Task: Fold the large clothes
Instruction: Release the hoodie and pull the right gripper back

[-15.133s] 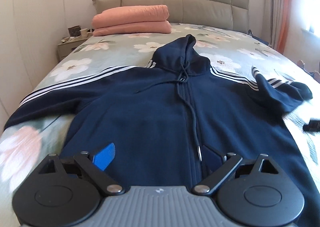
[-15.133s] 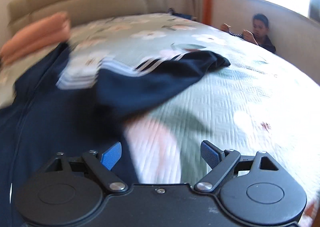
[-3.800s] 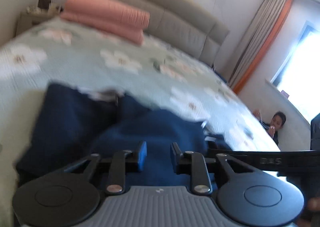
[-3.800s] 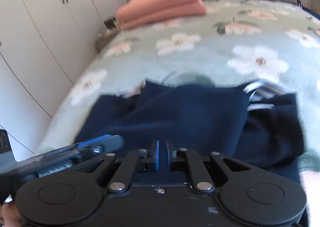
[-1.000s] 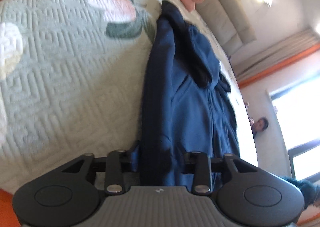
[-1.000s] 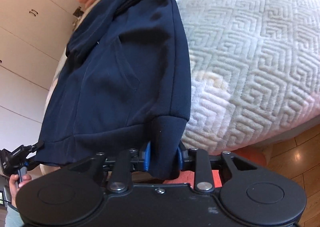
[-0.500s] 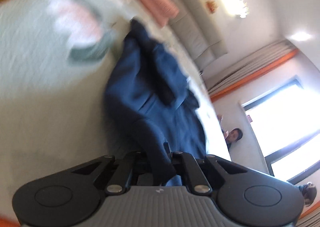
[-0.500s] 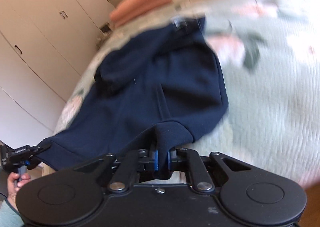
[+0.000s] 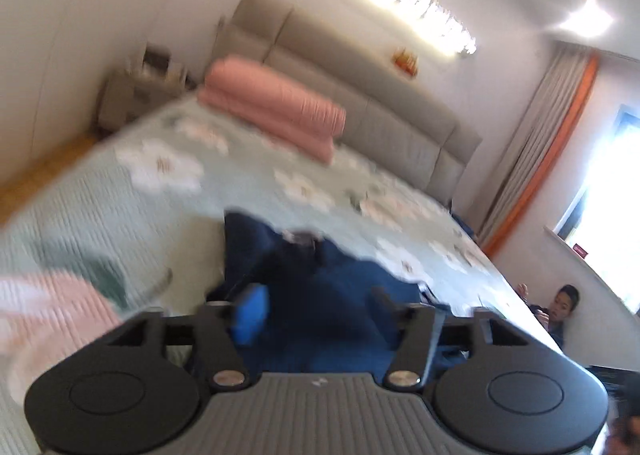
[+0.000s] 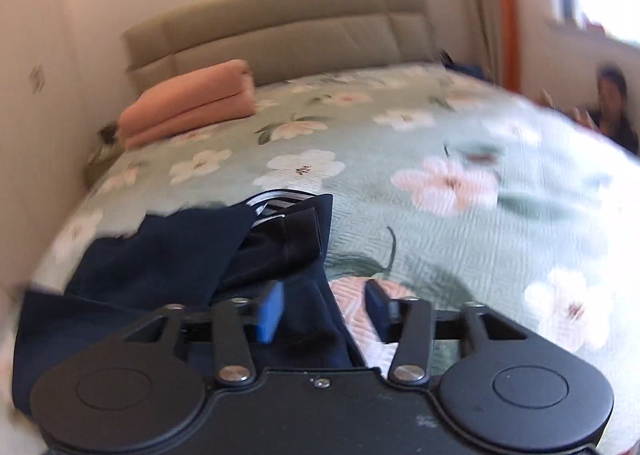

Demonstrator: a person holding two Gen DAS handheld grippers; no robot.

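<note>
The navy hoodie (image 9: 340, 275) lies folded in a bundle on the floral bedspread (image 9: 168, 207), near the foot of the bed. It also shows in the right wrist view (image 10: 180, 251), with white sleeve stripes at its far edge. My left gripper (image 9: 316, 309) is open just above the hoodie's near part. My right gripper (image 10: 325, 311) is open over the hoodie's right edge, holding nothing. Both views are motion-blurred.
A folded pink blanket (image 9: 276, 111) lies by the grey headboard (image 9: 360, 95). A nightstand (image 9: 140, 91) stands at the bed's left. A person (image 9: 560, 307) sits on the floor to the right, near the window and orange curtain (image 9: 540, 159).
Both grippers were shut on the hoodie's hem, carried it up over the garment, and have now opened and let it go. The hoodie lies shorter, folded over.
</note>
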